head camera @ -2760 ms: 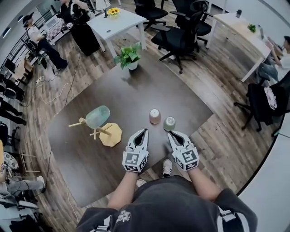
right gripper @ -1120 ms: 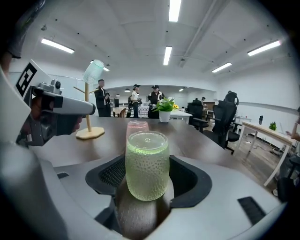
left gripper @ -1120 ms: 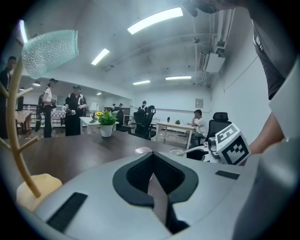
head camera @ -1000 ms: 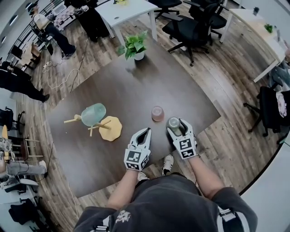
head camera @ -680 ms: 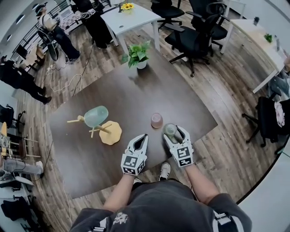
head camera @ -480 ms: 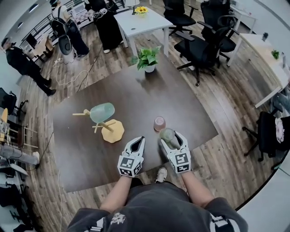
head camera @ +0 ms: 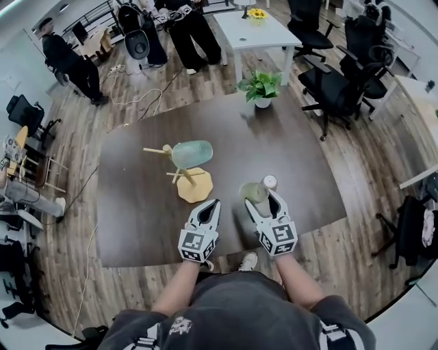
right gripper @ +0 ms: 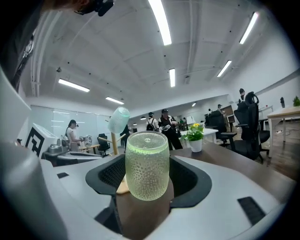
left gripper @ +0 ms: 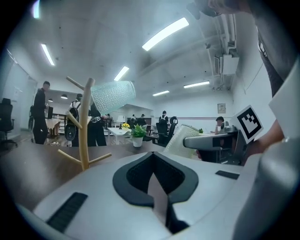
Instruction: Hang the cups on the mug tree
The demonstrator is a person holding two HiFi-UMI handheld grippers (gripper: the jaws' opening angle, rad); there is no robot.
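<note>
Cups on inspection number three. A dimpled green cup [right gripper: 147, 165] is sitting upright between the jaws of the right gripper [head camera: 263, 199]. The pads are pressing on its two sides, so this claw is clamped on the cup with the jaws standing wide. In the head view the green cup is showing over the near right part of the dark table [head camera: 137, 205]. It is just in front of a pink cup [head camera: 270, 182] that is standing on the table top. Whether these two cups are touching cannot be told. A teal cup [head camera: 191, 154] is hanging tilted on an upper peg of the wooden mug tree [left gripper: 83, 133]. The tree's pale base [head camera: 195, 186] is resting on the table to the left of the green cup, near it but apart.

The left gripper [head camera: 213, 204] is hovering beside the right gripper and pointing toward the base. In the left gripper view its jaws are lying together with nothing between them.

A potted plant [head camera: 263, 87] is standing at the far edge of the dark table. Beyond it, a white table [head camera: 254, 33] is carrying yellow flowers [head camera: 256, 13]. Black office chairs [head camera: 335, 85] are standing at the right, and several people [head camera: 68, 61] are standing on the wood floor at the far left.
</note>
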